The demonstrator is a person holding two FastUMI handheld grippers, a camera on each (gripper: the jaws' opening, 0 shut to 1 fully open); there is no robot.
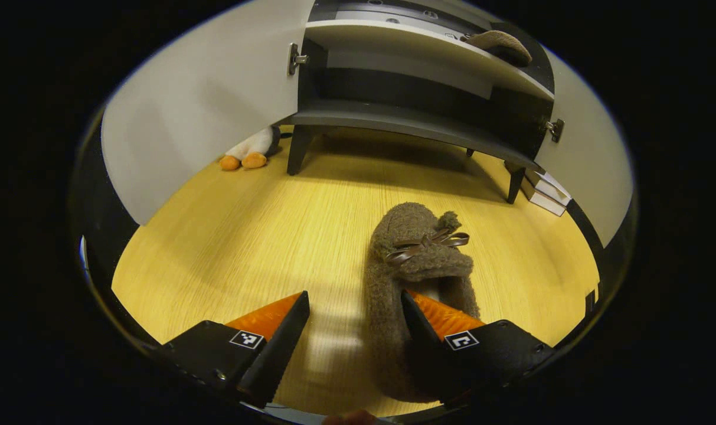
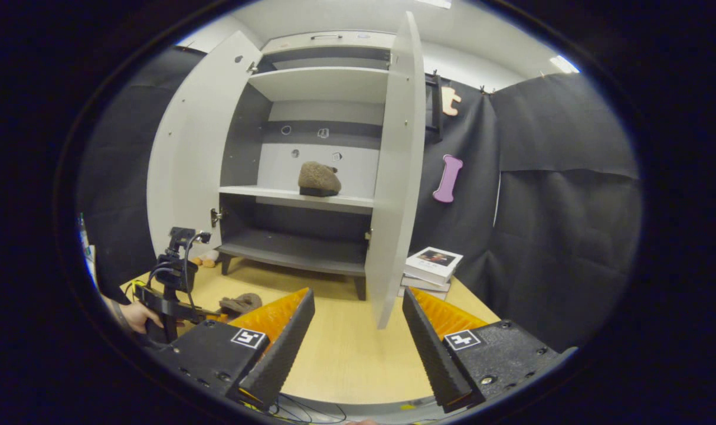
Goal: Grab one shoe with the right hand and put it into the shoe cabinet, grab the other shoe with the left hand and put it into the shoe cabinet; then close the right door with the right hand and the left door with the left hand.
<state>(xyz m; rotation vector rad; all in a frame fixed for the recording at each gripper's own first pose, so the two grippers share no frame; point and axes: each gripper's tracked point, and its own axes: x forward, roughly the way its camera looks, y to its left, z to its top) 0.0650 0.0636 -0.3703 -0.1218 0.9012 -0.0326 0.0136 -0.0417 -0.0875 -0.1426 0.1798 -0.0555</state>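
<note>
A brown fuzzy slipper (image 1: 417,260) with a small bow lies on the wooden floor, toe toward the shoe cabinet (image 1: 393,121). My left gripper (image 1: 355,319) is open at the slipper's heel. One finger (image 1: 419,319) reaches into its opening and the other finger stands on the floor side, so the slipper's near wall lies between them. The second slipper (image 2: 318,177) sits on the cabinet's middle shelf and is also seen as a slipper (image 1: 502,44) high up in the left gripper view. My right gripper (image 2: 358,307) hangs open and holds nothing, facing the cabinet from farther back.
Both cabinet doors stand wide: the left door (image 2: 186,159) and the right door (image 2: 396,177), edge-on. Books (image 2: 431,265) are stacked on the floor by the right door. A plush toy (image 1: 248,152) lies beside the cabinet's left leg. A hand (image 2: 134,316) holds the left gripper's handle.
</note>
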